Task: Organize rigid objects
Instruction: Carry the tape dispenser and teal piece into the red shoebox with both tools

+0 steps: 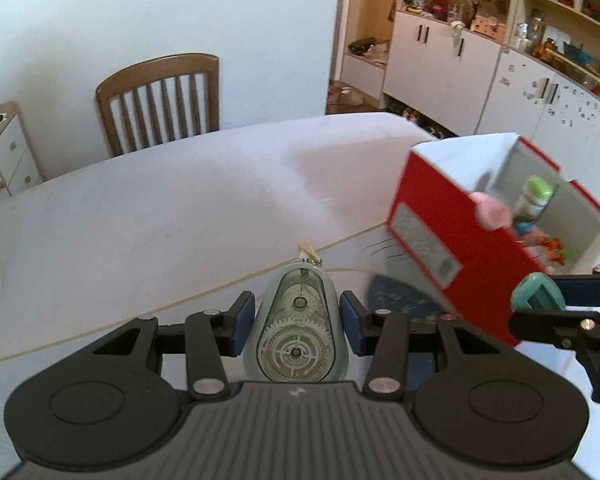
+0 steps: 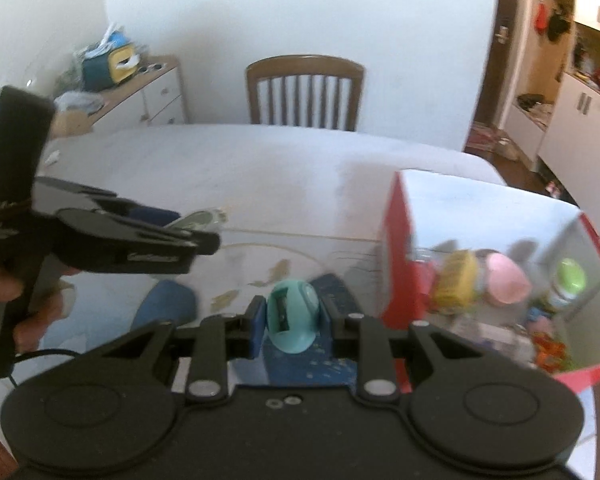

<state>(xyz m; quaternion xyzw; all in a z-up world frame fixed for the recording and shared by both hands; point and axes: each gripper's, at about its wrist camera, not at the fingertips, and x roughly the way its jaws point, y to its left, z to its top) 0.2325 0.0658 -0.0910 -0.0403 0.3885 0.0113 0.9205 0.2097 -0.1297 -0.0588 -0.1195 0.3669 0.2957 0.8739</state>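
Note:
My left gripper [image 1: 298, 320] is shut on a clear correction tape dispenser [image 1: 296, 336] with white gears inside, held above the table. It also shows in the right wrist view [image 2: 198, 220]. My right gripper [image 2: 293, 322] is shut on a teal egg-shaped sharpener [image 2: 290, 320], which also shows at the right of the left wrist view [image 1: 536, 290]. A red box [image 1: 452, 240] with a white inside stands to the right. It holds a green-capped bottle [image 1: 534, 200], a pink object [image 2: 506, 278], a yellow item [image 2: 456, 278] and small colourful things.
A white table [image 1: 160, 208] with a thin yellow line carries the box. A wooden chair [image 1: 160, 100] stands at its far side. A blue patterned item [image 2: 332, 356] lies under my right gripper. Cabinets and cluttered shelves [image 1: 500, 40] fill the right background.

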